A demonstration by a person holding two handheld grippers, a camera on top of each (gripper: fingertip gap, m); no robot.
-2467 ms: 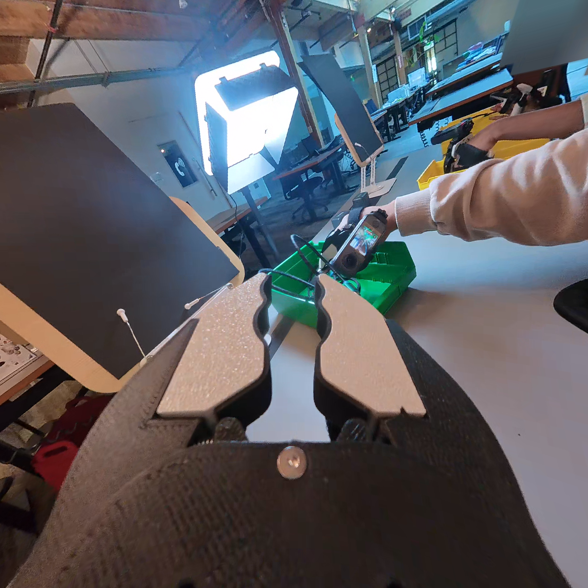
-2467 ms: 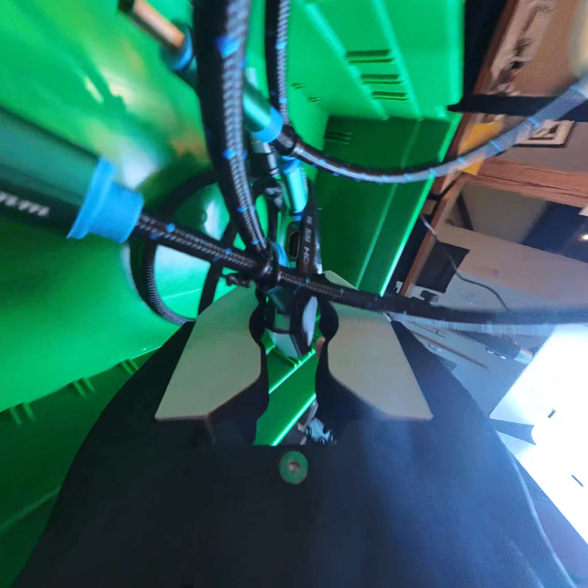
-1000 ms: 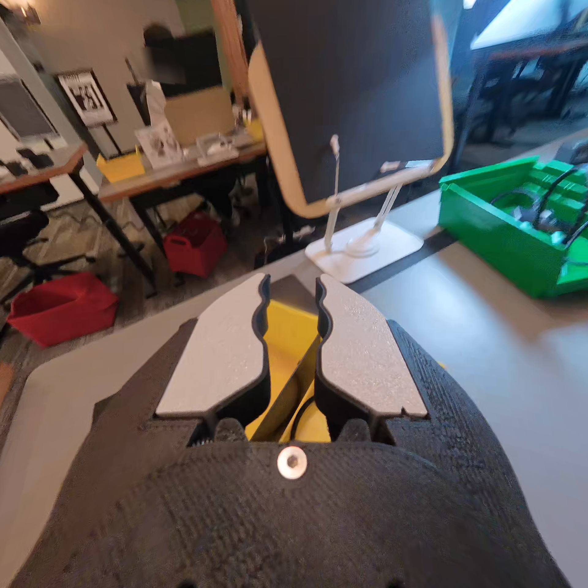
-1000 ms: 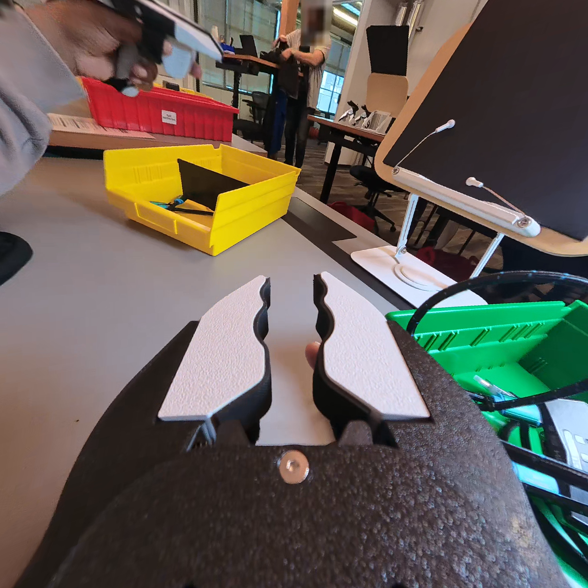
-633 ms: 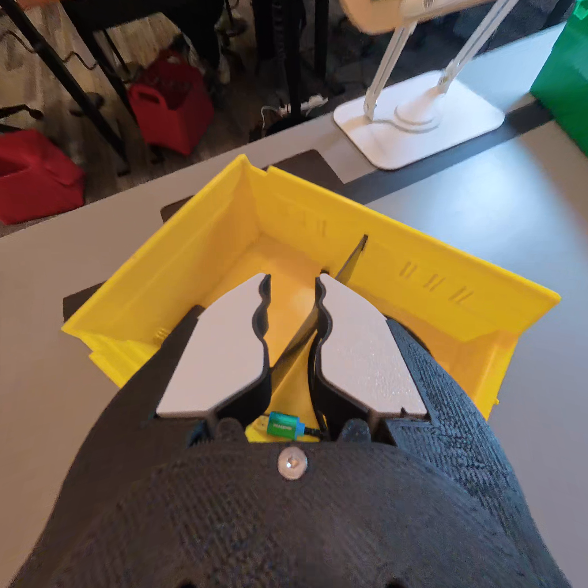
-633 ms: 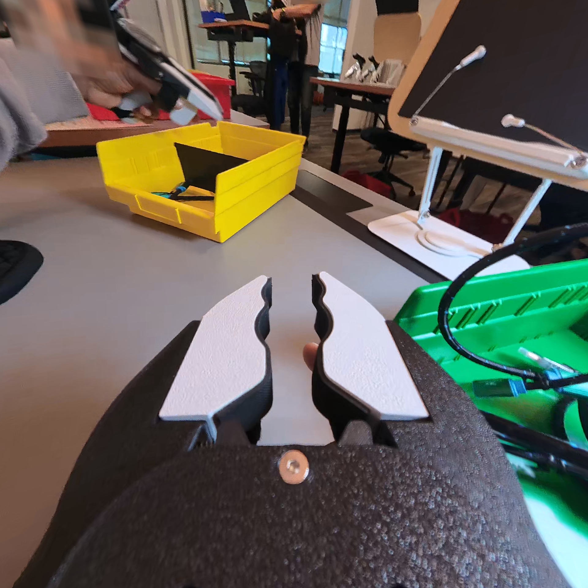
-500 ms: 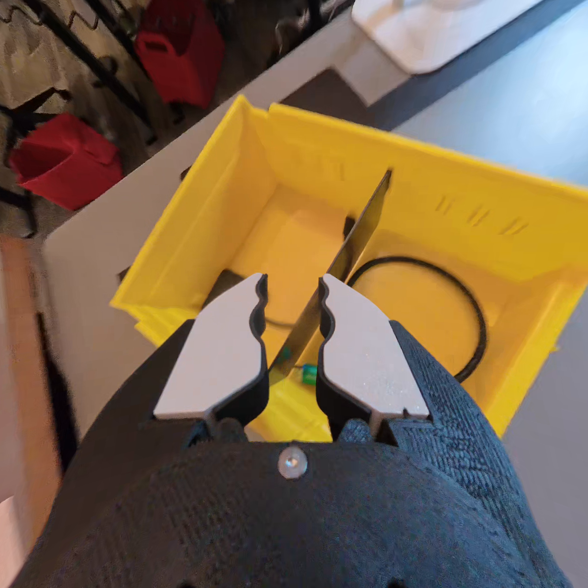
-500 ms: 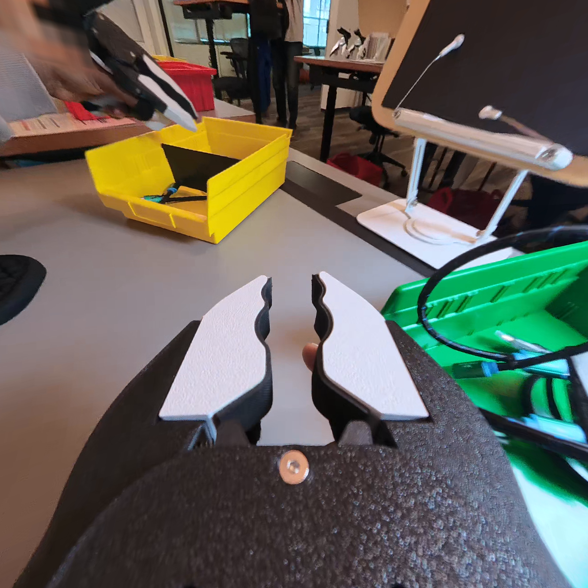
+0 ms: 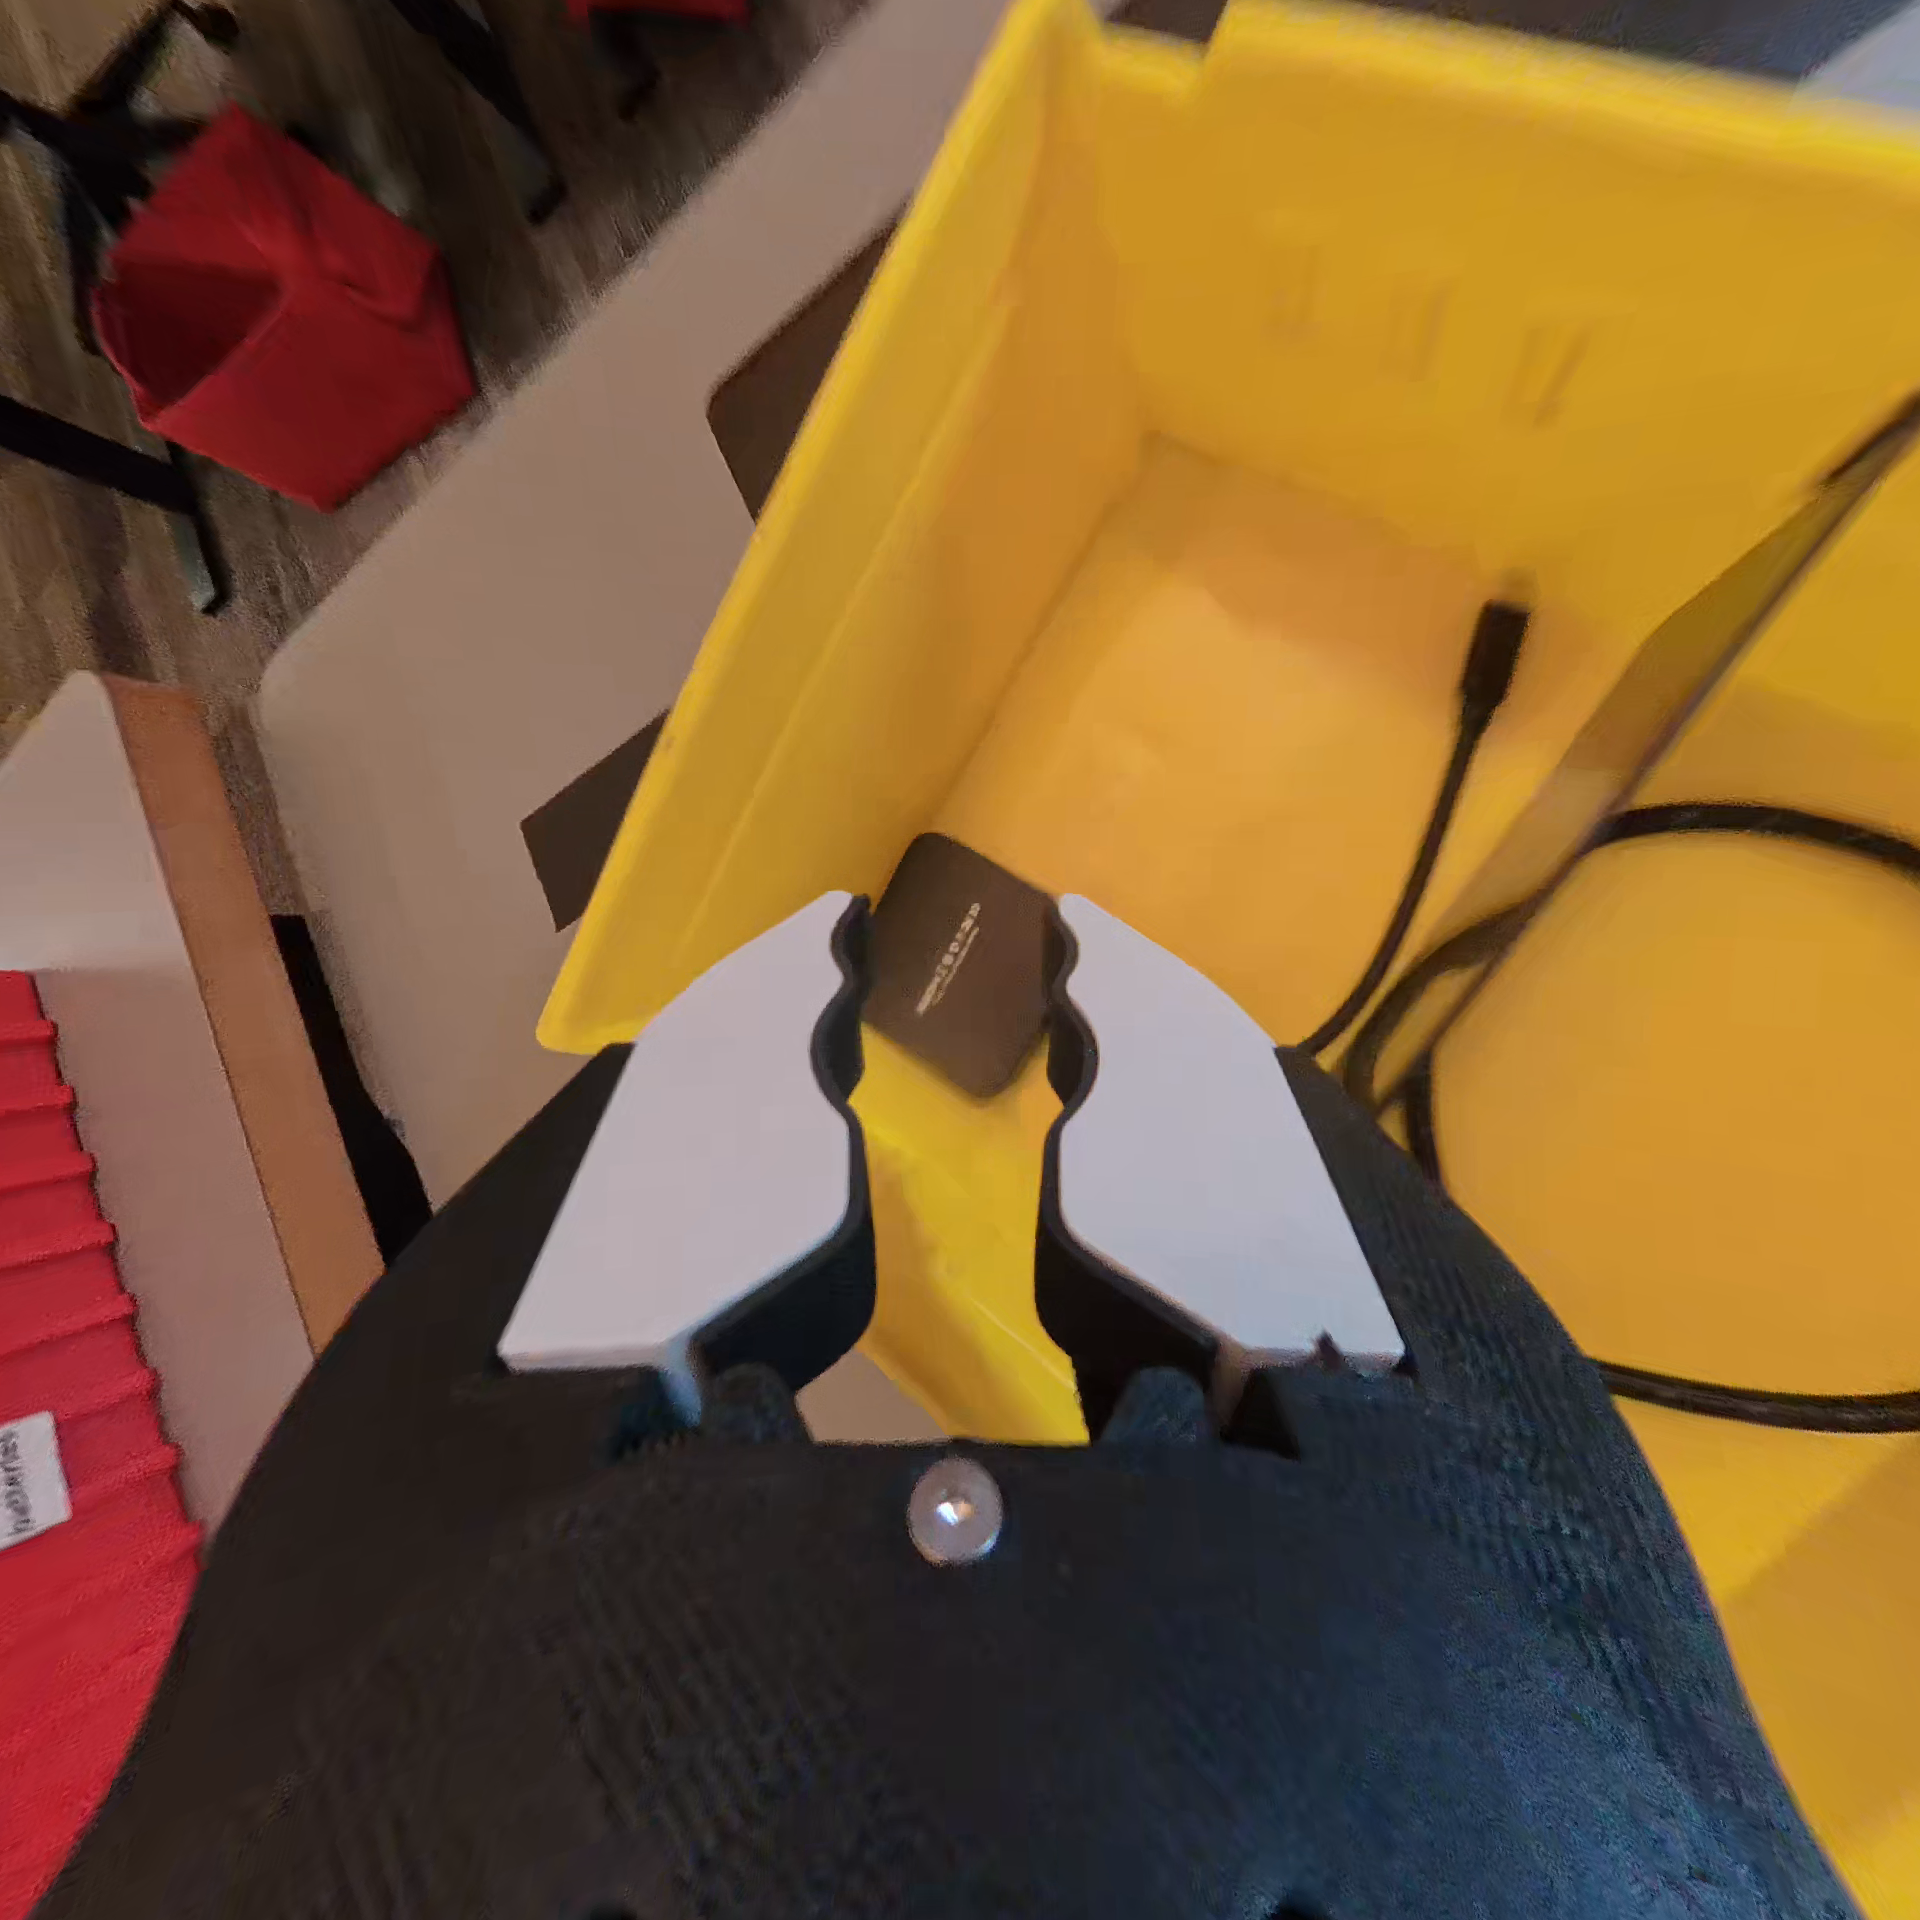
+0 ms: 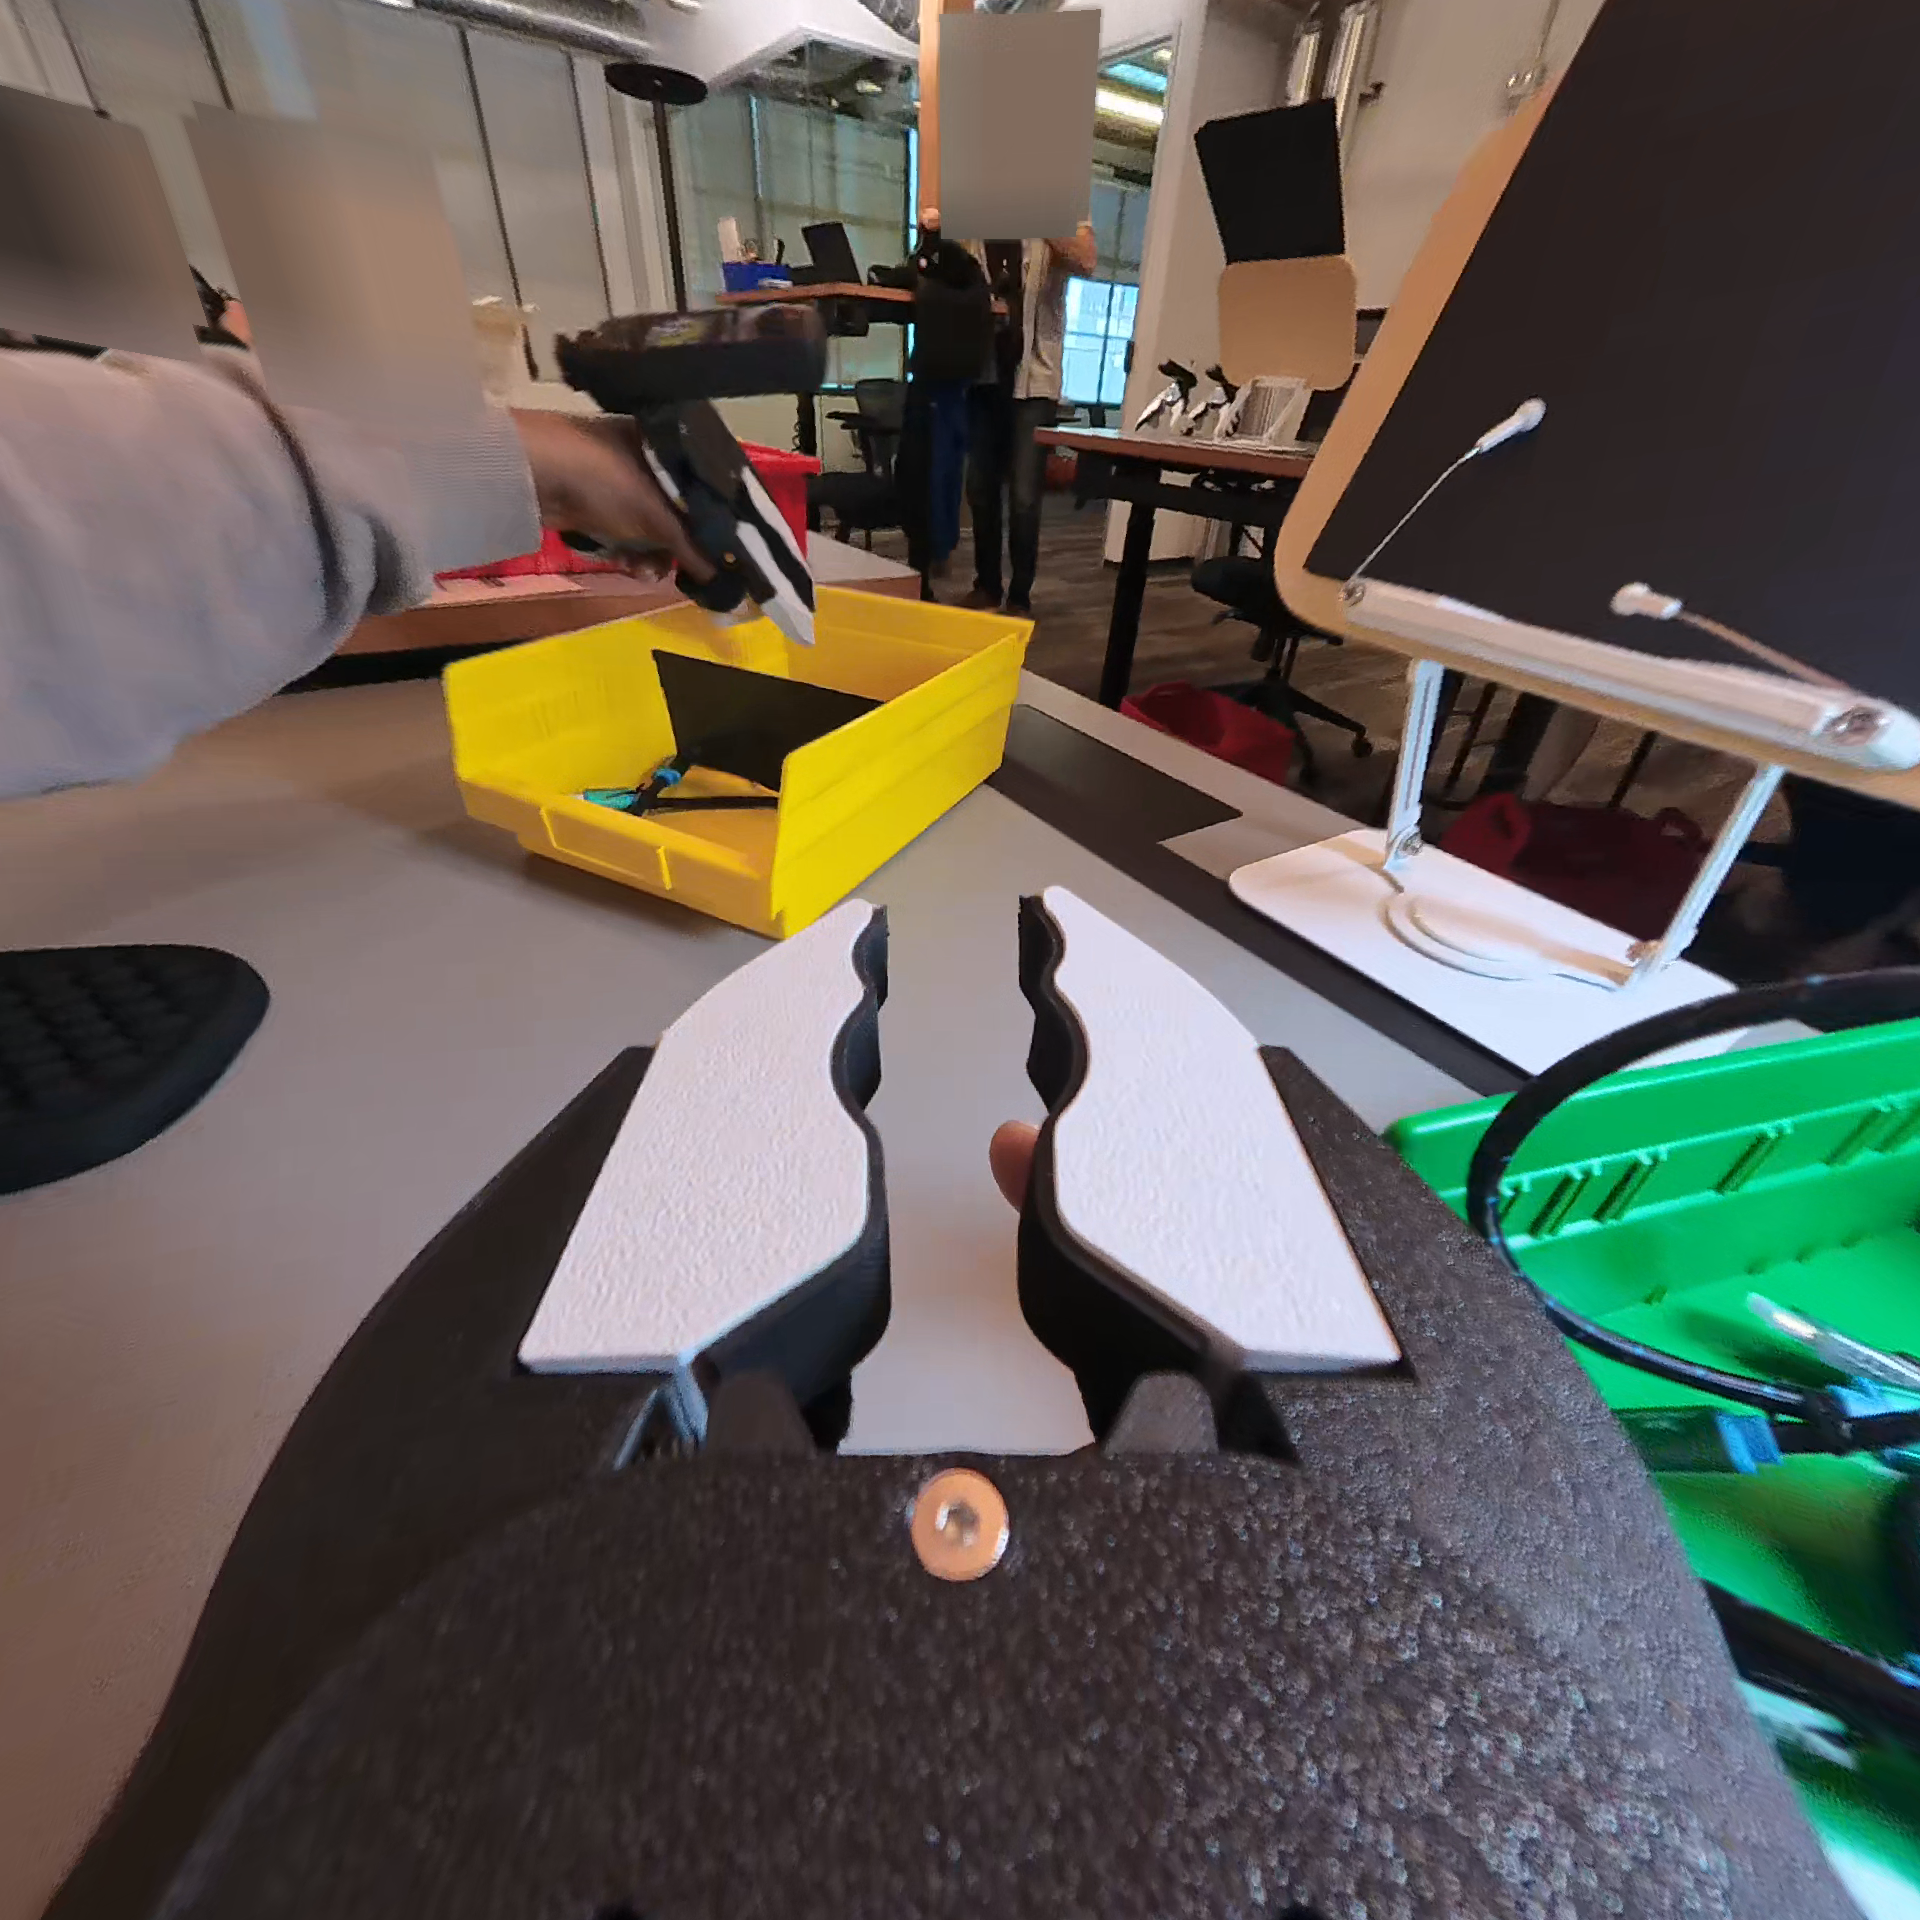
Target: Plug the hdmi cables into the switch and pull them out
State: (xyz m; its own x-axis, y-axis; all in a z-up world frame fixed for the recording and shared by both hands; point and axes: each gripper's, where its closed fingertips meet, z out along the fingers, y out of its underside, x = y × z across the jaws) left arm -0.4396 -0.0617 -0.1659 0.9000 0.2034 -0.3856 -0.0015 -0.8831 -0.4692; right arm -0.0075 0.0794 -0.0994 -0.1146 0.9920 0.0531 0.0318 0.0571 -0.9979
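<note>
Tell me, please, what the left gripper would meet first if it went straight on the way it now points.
Probably the small black switch lying in the yellow bin: it sits right between the open left gripper's fingertips, though depth is unclear.

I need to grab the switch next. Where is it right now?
In the left wrist view, the small black switch lies on the floor of the yellow bin, left of its black divider, just beyond the open left tool.

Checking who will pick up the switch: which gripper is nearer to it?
Left. The left gripper hangs in the yellow bin with open jaws just over the switch. The right gripper is away across the table, beside the green bin.
</note>
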